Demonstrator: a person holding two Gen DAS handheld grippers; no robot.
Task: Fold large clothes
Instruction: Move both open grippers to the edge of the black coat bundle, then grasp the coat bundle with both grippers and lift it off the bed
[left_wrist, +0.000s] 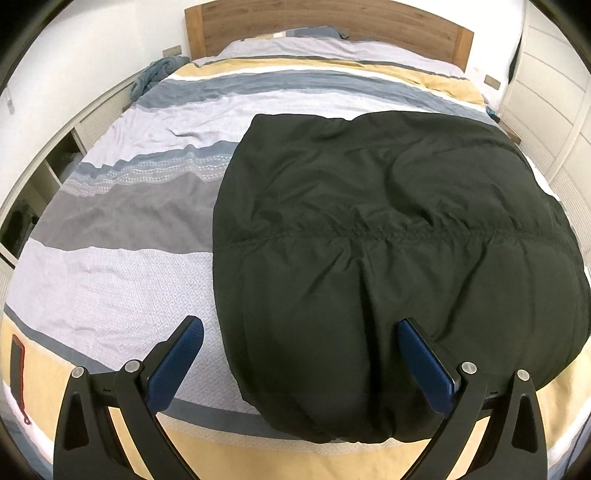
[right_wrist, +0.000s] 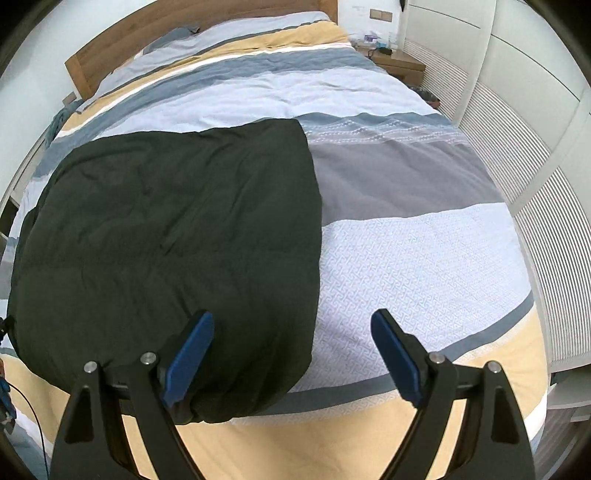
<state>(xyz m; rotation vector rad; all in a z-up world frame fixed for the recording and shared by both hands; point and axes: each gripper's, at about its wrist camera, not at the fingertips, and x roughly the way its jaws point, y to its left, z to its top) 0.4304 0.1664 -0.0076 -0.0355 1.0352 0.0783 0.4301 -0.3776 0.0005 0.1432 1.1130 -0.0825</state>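
Observation:
A large black padded garment (left_wrist: 388, 240) lies folded into a thick block on the striped bed cover (left_wrist: 122, 266). In the left wrist view its near left corner sits between my fingers. My left gripper (left_wrist: 301, 328) is open above that corner, holding nothing. In the right wrist view the garment (right_wrist: 166, 240) fills the left half, its right edge running down the middle. My right gripper (right_wrist: 291, 325) is open above the garment's near right corner, holding nothing. The blue pads (right_wrist: 192, 350) show no cloth between them.
The bed cover (right_wrist: 406, 258) has blue, grey, white and yellow bands. A wooden headboard (left_wrist: 332, 22) stands at the far end. A blue cloth (left_wrist: 155, 72) lies at the far left. A nightstand (right_wrist: 399, 64) and slatted white wardrobe doors (right_wrist: 517, 166) stand on the right.

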